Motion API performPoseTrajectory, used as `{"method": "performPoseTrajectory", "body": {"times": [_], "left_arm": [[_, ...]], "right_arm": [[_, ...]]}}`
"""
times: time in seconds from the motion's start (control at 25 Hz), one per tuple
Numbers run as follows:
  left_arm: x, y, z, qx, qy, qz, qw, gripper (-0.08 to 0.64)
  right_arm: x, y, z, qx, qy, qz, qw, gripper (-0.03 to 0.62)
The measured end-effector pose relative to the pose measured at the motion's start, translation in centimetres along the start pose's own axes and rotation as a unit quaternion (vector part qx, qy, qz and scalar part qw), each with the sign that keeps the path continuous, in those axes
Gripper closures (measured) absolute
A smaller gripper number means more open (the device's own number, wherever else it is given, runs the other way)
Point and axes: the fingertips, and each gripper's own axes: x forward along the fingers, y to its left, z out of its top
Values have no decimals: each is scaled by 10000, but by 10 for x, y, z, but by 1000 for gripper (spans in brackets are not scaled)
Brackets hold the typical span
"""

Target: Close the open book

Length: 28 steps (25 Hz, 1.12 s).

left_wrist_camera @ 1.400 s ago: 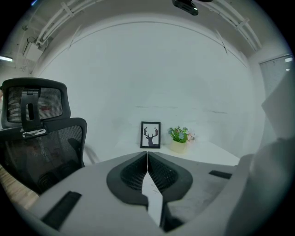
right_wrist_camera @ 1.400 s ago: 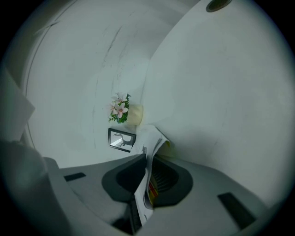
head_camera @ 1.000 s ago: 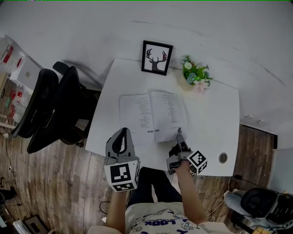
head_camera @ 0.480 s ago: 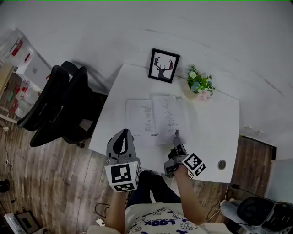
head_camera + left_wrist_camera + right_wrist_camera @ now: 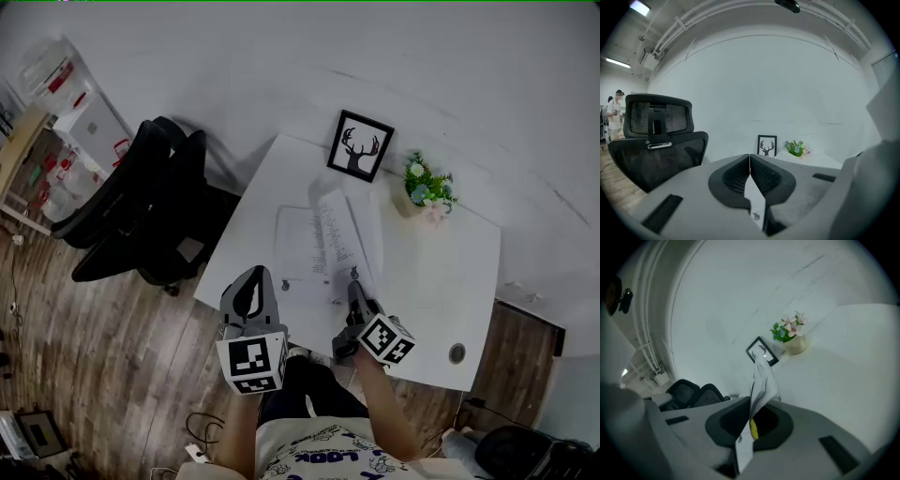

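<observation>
**Book half lifted on the white worktop, right tongs clamped on its raised side**

The worktop (image 5: 441, 272) carries the open book (image 5: 305, 248) near its middle. The spine runs near to far, the left half lies flat and the right half stands up on edge. Two black office chairs (image 5: 141, 216) stand to the left. At the far edge are a framed deer picture (image 5: 361, 147) and, right of it, a potted plant (image 5: 427, 192). The right tongs (image 5: 353, 277) pinch the raised half's near corner. The left tongs (image 5: 253, 274) are pressed together, empty, by the near left edge.
</observation>
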Motion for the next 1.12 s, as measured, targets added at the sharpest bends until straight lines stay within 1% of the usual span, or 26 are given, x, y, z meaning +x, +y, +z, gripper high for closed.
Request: {"method": "performPoseTrajectory", "body": {"times": [0.12,0.28,0.48,0.64,0.92,1.12], "left_arm": [[-5,11,-1,-37,-8,138,9999,535],[-12,27,-2,-85,-12,335,9994,535],[-24,50,-4,-163,-8,608,9980,535],[-31,68,-7,-225,17,804,9965,535],[-40,92,-11,-314,49,1082,9936,535],[-47,105,-14,-365,81,1243,9915,535]], "right_arm": [[10,16,-7,-553,187,58,9983,557],[23,29,-21,-992,445,105,9940,557],[35,42,-39,-1530,743,124,9854,557],[45,48,-54,-1985,969,89,9753,557],[58,50,-78,-2521,1337,16,9584,555],[64,50,-93,-3084,1503,-99,9392,555]]}}
